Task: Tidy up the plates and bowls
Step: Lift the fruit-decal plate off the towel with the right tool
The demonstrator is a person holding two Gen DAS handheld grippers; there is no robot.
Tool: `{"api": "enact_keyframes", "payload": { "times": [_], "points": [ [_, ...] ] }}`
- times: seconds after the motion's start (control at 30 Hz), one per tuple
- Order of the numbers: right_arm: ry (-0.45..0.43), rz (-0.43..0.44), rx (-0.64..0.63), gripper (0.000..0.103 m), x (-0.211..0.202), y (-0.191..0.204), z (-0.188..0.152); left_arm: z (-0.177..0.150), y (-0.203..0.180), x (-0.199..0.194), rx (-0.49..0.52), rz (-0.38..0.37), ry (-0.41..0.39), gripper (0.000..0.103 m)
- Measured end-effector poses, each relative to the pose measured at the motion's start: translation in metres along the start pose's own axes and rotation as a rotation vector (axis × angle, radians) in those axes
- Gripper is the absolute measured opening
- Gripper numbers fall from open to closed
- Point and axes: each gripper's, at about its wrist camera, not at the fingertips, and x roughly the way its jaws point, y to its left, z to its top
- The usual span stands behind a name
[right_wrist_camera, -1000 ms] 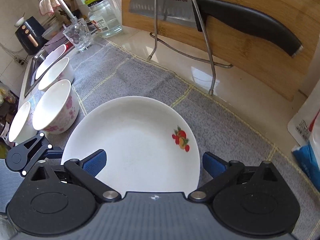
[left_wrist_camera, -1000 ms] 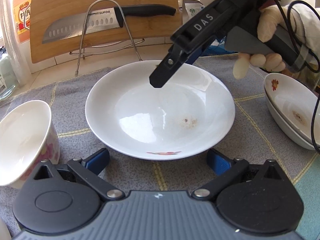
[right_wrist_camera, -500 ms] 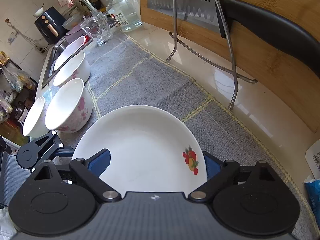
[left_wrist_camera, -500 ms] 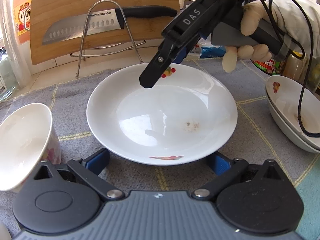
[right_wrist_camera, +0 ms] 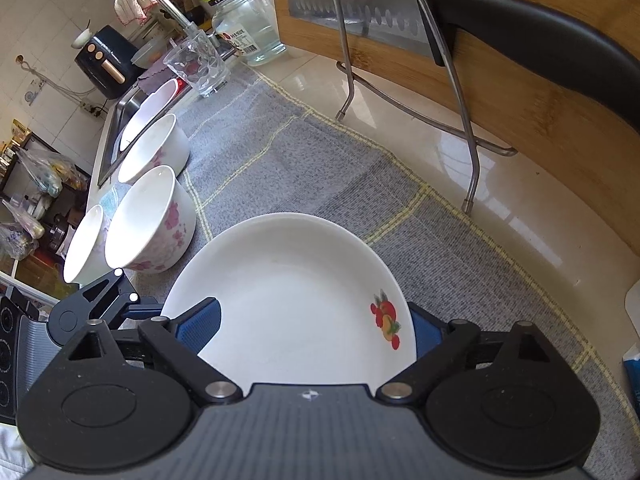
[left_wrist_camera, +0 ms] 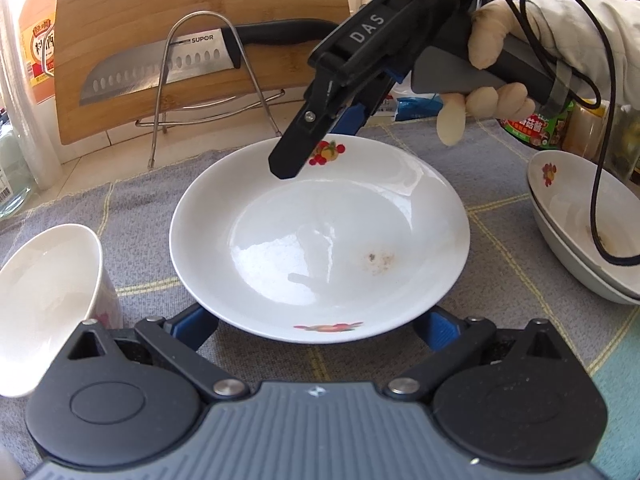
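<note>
Both sets of jaws stand wide. The right gripper (right_wrist_camera: 314,326) has the plate (right_wrist_camera: 288,292) between its pads; the left gripper (left_wrist_camera: 316,330) is just under the plate's near edge. A poor grip might let it slip onto the grey mat (right_wrist_camera: 320,168).

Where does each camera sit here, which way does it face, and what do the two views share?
Left wrist: on the left gripper, looking down across the plate toward the cutting board; the gloved hand with the right gripper shows.
Right wrist: on the right gripper, looking across the plate toward the sink; part of the left gripper shows at the left.
Shared: plate, knife, floral bowl.
</note>
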Motion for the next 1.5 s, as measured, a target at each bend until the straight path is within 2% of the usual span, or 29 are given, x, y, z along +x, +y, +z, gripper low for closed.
{"api": "enact_keyframes", "payload": {
  "times": [0.43,0.83,1.5],
  "points": [
    [-0.004,0.002,0.019,0.099,-0.002,0.005,-0.006,0.003,0.001,-0.003,0.013,-0.019,0.025,0.101],
    [-0.039,-0.014,0.014,0.099,-0.023,0.019,-0.016,0.007,0.000,-0.016,0.047,-0.045,0.025,0.101],
    [-0.122,-0.086,0.078,0.099,-0.071,0.044,-0.065,0.013,-0.021,-0.051,0.144,-0.150,0.020,0.101]
  ]
}}
